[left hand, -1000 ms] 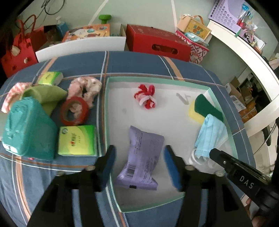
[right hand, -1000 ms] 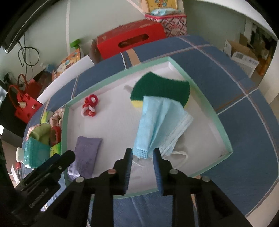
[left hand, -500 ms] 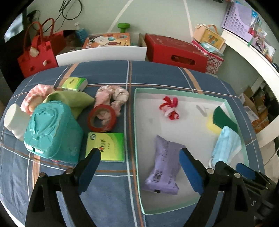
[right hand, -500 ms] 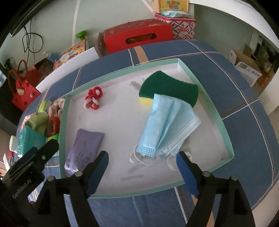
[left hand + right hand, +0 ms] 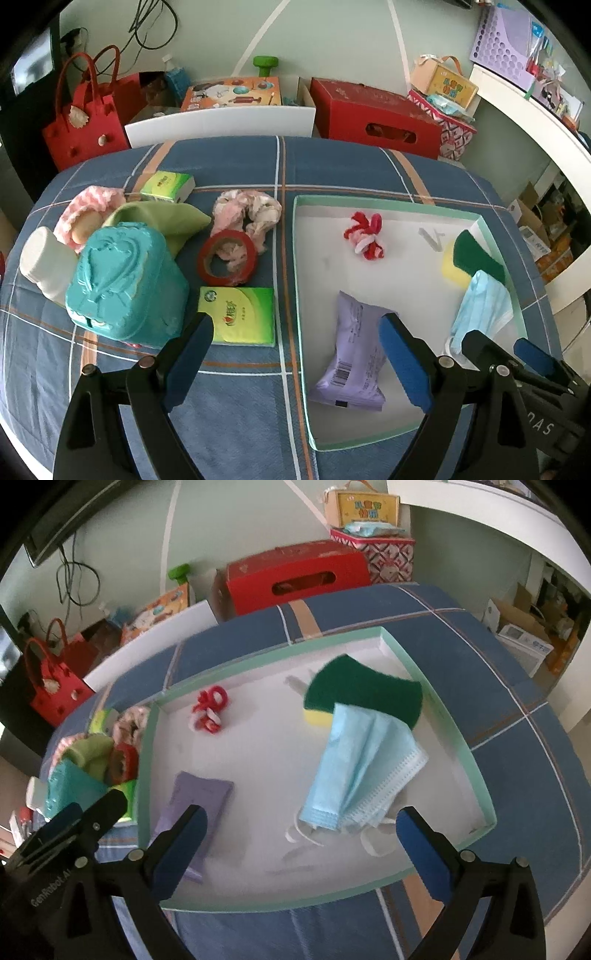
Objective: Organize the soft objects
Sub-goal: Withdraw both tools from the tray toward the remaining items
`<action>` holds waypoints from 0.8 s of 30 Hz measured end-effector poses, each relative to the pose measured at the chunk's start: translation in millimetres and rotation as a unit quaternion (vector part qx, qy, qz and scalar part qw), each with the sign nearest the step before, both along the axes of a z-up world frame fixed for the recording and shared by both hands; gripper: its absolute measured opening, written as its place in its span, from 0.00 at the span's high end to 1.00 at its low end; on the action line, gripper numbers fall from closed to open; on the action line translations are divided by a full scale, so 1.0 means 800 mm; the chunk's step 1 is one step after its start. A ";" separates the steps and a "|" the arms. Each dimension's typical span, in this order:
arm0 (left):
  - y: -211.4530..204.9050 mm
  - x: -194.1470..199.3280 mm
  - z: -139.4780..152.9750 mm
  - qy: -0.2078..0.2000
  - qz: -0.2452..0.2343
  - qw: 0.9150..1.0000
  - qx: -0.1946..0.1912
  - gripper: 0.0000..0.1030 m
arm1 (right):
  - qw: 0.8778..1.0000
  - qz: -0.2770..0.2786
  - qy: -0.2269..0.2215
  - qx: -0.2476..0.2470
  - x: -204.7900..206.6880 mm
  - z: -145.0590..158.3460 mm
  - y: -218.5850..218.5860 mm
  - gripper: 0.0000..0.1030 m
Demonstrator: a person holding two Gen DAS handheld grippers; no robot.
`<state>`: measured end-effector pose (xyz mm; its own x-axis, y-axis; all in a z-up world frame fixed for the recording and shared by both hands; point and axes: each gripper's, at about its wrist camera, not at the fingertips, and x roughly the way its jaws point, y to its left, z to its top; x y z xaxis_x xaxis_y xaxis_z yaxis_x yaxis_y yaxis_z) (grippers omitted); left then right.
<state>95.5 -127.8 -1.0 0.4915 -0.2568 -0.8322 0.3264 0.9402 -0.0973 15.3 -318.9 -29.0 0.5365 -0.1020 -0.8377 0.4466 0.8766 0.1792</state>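
- Left wrist view shows the mint-rimmed tray (image 5: 295,280) on the blue plaid tablecloth (image 5: 240,424); left of it, outside the tray, sit a white bottle (image 5: 44,266), a teal box (image 5: 125,284), a green cloth (image 5: 166,221), a red tape ring (image 5: 227,258), a pink scrunchie (image 5: 247,212) and two green tissue packs (image 5: 240,315).
- Inside the tray, from left to right: a purple pouch (image 5: 352,354) near the front, a red-and-white knot (image 5: 364,236) toward the back, then a green-and-yellow sponge (image 5: 469,258) with a blue face mask (image 5: 484,306) lying partly over it.
- Right wrist view shows the mask (image 5: 362,768) pleated and crumpled, its white ear loops trailing on the tray floor, its top edge overlapping the sponge (image 5: 365,696).
- Left gripper (image 5: 295,365) has just been opening; its jaws stand spread wide, straddling the tray's left wall, holding nothing.
- Right gripper (image 5: 299,853) has just been opening too; its jaws are spread at full width around the mask's lower end without touching it.
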 end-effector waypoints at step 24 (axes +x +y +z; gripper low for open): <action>0.128 0.041 0.067 -0.070 0.089 0.992 -0.050 0.11 | 0.993 0.053 -0.090 -0.049 0.034 0.041 0.076 0.00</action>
